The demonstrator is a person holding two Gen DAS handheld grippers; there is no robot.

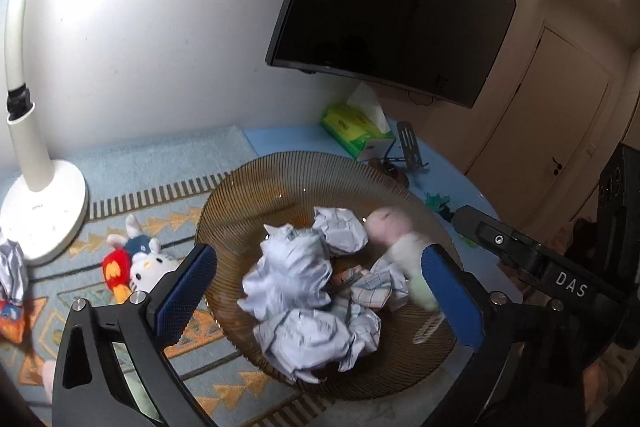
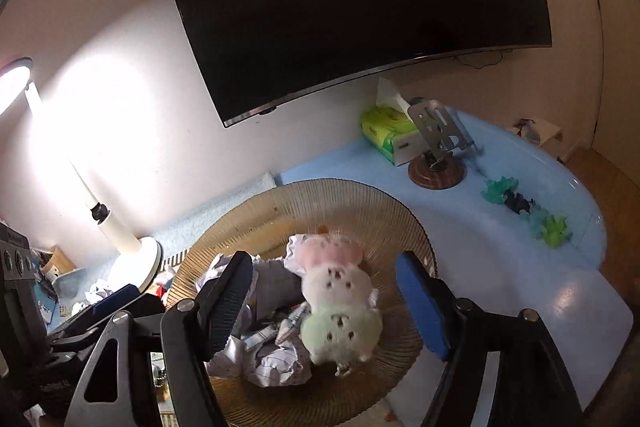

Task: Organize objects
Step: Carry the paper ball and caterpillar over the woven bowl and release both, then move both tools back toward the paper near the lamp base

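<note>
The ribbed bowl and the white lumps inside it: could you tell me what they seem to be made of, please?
The ribbed bowl looks like amber-tinted glass or clear plastic: the rug pattern shows through its finely ridged, glossy wall. The white lumps look like crumpled paper: matt, sharply creased, some with faint ruled lines. The tiered plush toy beside them seems soft pastel fabric, though it is blurred.

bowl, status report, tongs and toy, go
Left tongs open, empty. Right tongs open around the plush toy, pads off it. Toy in the ribbed bowl on crumpled paper. Nothing in the way.
</note>
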